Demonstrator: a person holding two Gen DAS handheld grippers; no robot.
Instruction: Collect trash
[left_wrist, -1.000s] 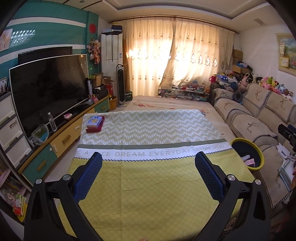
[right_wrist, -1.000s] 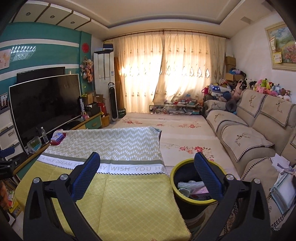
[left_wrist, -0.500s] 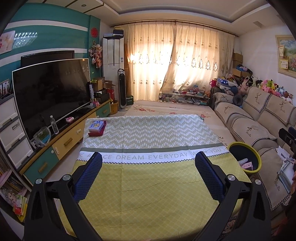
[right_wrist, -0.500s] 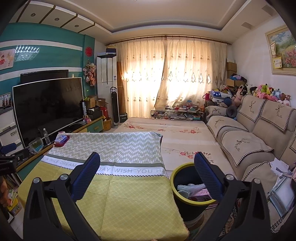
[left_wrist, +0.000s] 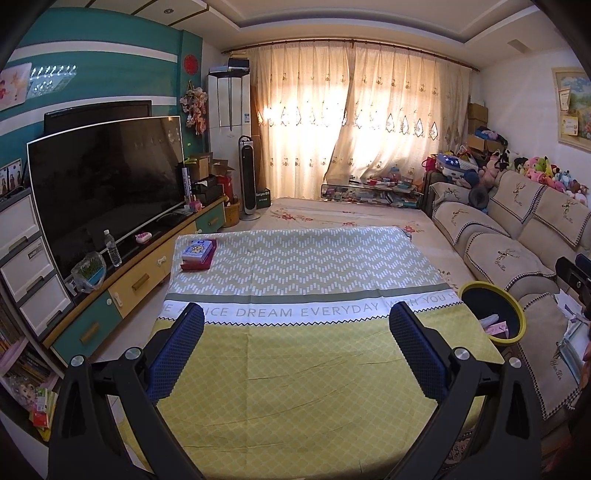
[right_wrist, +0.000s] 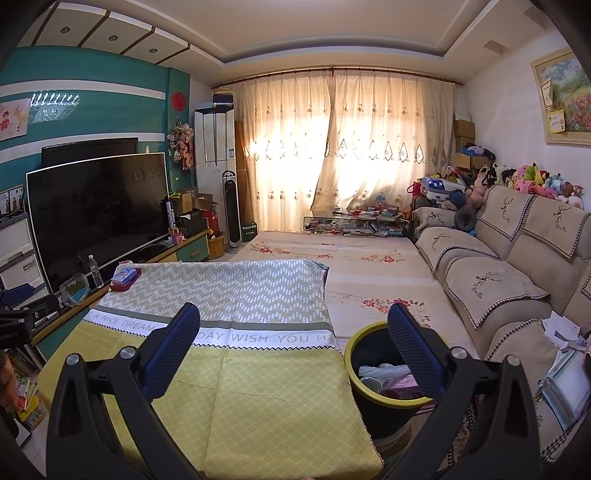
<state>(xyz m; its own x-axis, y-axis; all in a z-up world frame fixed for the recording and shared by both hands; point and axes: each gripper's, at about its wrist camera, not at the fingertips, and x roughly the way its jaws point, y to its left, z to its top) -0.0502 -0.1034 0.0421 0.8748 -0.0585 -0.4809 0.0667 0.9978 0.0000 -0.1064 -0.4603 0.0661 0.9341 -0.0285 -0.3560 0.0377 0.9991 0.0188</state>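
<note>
While both tools gape, bin (right_wrist: 384, 391) sits beside tablecloth (right_wrist: 236, 384).

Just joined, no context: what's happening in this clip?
A person holds two hand-held grippers over a cloth-covered table in a living room, collecting trash. The left hand-held gripper and right hand-held gripper are both open and empty. The yellow-rimmed bin beside the table already holds some trash. Only a small stack of boxes sits on the table, at its far left corner.
</note>
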